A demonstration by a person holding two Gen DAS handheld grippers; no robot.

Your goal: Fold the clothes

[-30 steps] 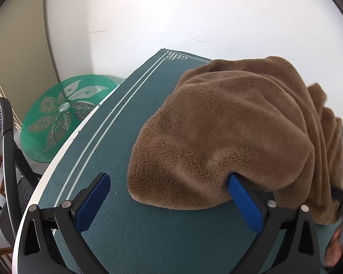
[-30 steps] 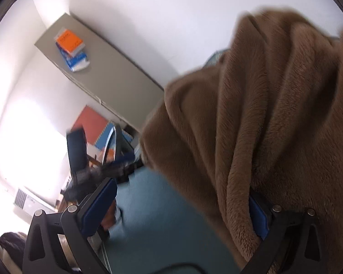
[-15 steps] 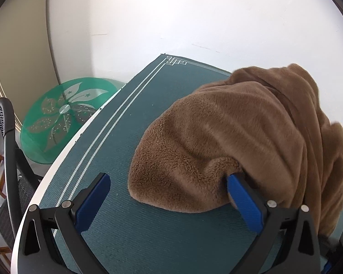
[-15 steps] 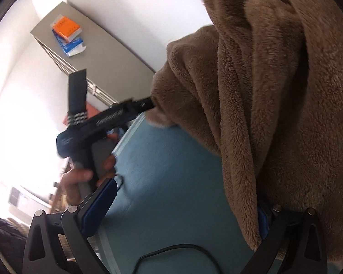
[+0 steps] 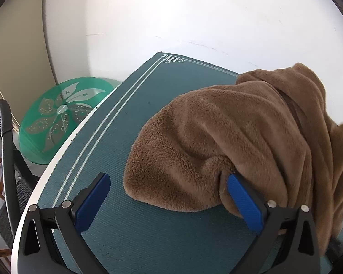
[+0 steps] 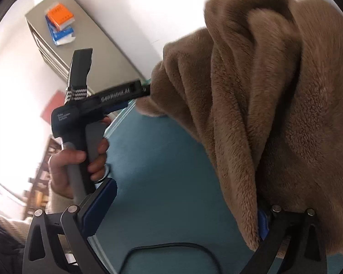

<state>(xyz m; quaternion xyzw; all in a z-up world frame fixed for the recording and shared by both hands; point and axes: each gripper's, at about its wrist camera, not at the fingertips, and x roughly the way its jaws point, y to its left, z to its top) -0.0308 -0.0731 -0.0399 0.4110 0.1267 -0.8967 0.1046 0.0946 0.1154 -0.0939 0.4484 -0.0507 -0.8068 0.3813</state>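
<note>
A brown fleece garment [image 5: 228, 132] lies bunched on the teal mat [image 5: 125, 228]. In the left wrist view my left gripper [image 5: 168, 178] is open wide just above the mat, and the fleece's near edge drapes over its right finger [image 5: 242, 196]; the left finger is bare. In the right wrist view the garment [image 6: 274, 91] hangs in thick folds over the right side. My right gripper [image 6: 185, 196] is open, its right finger buried under the cloth. A hand [image 6: 75, 159] holds the left gripper's handle [image 6: 116, 96], whose tip disappears into the fleece.
A round green glass table [image 5: 57, 116] and a black mesh chair [image 5: 4, 137] stand left of the mat's white edge. A white wall is behind. A grey cabinet [image 6: 84, 45] carries an orange book [image 6: 59, 16]. A black cable [image 6: 171, 246] lies on the mat [image 6: 167, 171].
The fleece has been drawn to the right and bunched higher, baring more mat at the left. In the right wrist view the left gripper and its hand have come closer.
</note>
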